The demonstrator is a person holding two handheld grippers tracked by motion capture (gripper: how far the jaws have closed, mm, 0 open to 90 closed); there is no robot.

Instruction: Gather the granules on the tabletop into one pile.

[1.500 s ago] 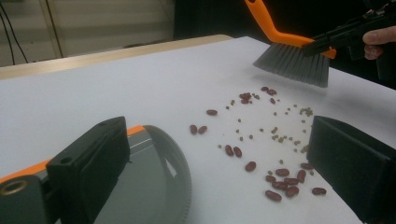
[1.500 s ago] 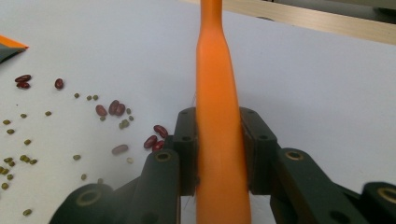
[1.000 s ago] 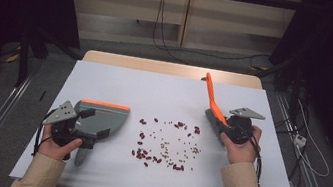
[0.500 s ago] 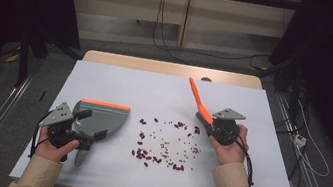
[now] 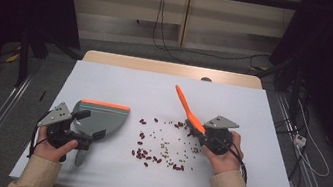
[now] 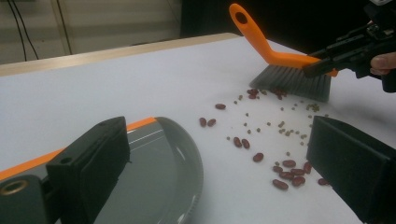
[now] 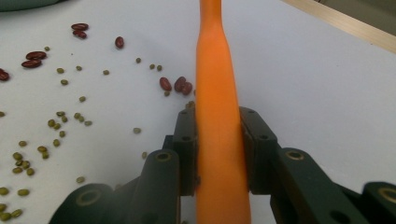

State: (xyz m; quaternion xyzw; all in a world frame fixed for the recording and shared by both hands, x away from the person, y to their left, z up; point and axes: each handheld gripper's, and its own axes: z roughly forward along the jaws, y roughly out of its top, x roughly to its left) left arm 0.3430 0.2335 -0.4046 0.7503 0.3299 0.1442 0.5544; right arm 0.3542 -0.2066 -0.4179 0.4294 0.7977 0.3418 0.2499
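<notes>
My right tongs (image 5: 205,130) clamp the orange brush (image 5: 187,108), bristles among the beans (image 5: 161,146) left of them. My left tongs (image 5: 82,131) grip the dustpan (image 5: 100,116). Sweeping hard could scatter beans past its lip.

One brush (image 5: 187,109), one dustpan (image 5: 99,118), two grippers, scattered beans (image 5: 161,146).
</notes>
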